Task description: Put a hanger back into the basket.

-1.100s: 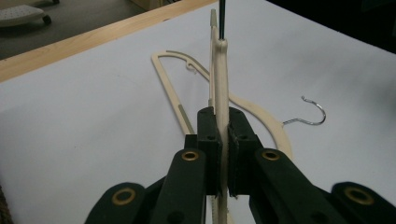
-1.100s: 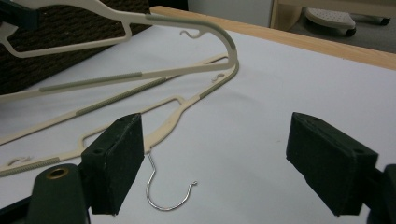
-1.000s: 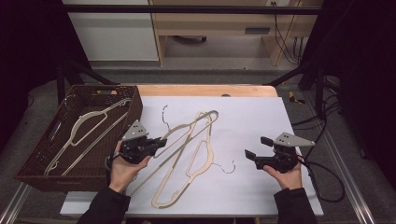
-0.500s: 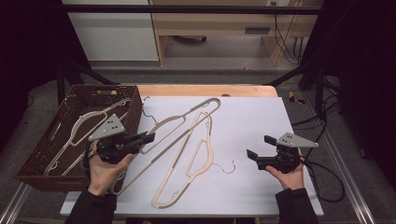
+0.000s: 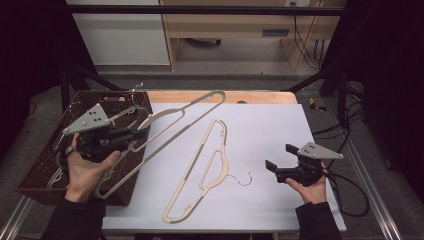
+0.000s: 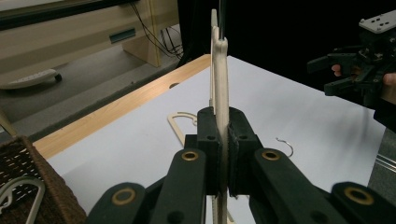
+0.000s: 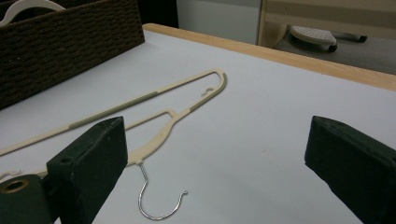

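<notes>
The held hanger (image 5: 165,127), cream with a grey grip strip, is raised over the left part of the table, one end above the wicker basket (image 5: 45,172) and the other reaching far toward the table's middle. The left gripper (image 5: 131,136) pinches its flat bar: in the left gripper view both black pads (image 6: 208,149) press against the bar's faces, which stands edge-on between them. A second hanger (image 5: 207,167) lies flat on the white table sheet (image 5: 270,125), its wire hook (image 7: 156,198) pointing right. The right gripper (image 5: 279,159) hovers just right of that hook; its jaws have just been opening and stand wide apart, nothing between them. More hangers (image 5: 127,112) rest in the basket.
</notes>
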The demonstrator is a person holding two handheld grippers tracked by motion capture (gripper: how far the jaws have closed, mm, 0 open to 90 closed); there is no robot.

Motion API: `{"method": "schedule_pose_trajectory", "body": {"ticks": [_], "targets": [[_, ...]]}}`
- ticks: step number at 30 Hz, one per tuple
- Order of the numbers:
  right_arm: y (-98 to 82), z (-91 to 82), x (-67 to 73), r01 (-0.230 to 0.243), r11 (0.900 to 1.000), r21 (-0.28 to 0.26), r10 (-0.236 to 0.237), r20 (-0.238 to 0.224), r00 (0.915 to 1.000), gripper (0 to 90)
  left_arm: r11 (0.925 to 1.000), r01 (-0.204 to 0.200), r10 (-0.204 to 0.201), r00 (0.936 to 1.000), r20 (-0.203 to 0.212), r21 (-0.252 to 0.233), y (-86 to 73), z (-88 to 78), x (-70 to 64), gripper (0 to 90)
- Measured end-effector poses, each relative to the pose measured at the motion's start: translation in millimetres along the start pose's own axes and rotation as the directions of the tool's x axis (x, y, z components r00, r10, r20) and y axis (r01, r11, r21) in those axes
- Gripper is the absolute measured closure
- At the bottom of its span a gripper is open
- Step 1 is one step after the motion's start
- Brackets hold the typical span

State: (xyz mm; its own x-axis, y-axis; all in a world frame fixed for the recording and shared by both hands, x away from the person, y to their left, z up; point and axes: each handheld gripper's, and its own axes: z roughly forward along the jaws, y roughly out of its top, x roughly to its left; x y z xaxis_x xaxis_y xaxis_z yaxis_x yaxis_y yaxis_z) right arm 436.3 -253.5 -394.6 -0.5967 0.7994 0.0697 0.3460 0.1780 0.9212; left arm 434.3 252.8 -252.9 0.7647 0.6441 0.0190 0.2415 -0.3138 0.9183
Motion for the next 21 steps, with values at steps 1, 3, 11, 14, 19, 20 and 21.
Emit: {"method": "schedule_pose_trajectory", "body": {"ticks": [1,3,11,14,19,20,21], "targets": [[-0.1,-0.1,-0.4,0.001,1.000,0.000,-0.001,0.002,1.0000,6.1,1.0000,0.002,-0.002,1.0000,0.004,0.002,1.2,-1.5,5.9,86.0],[-0.4,-0.2,-0.8,-0.002,1.000,0.002,0.002,0.002,1.0000,6.0,1.0000,0.009,-0.009,1.0000,0.003,0.003,2.4,-4.9,17.7,86.0],[-0.8,1.2,-0.8,0.000,1.000,0.011,0.000,0.001,1.0000,5.8,0.9997,0.025,-0.025,0.9996,-0.011,0.002,-1.5,-22.0,62.3,86.0],[-0.9,1.8,-0.4,-0.002,1.000,0.011,0.002,0.005,1.0000,5.8,0.9997,0.023,-0.023,0.9995,-0.023,0.012,-5.8,-26.0,78.7,86.0],[-1.7,3.2,-0.9,-0.002,1.000,0.017,0.002,0.001,1.0000,5.8,0.9988,0.026,-0.023,0.9972,-0.071,0.042,-14.9,-30.2,102.2,86.0],[-1.9,3.4,-0.7,-0.002,1.000,0.019,0.002,0.004,1.0000,5.8,0.9987,0.030,-0.027,0.9965,-0.079,0.042,-17.0,-31.7,106.3,86.0],[-2.0,3.6,-0.7,-0.002,1.000,0.020,0.002,0.004,1.0000,5.8,0.9984,0.037,-0.033,0.9957,-0.086,0.043,-19.0,-33.3,110.7,85.9]]}}
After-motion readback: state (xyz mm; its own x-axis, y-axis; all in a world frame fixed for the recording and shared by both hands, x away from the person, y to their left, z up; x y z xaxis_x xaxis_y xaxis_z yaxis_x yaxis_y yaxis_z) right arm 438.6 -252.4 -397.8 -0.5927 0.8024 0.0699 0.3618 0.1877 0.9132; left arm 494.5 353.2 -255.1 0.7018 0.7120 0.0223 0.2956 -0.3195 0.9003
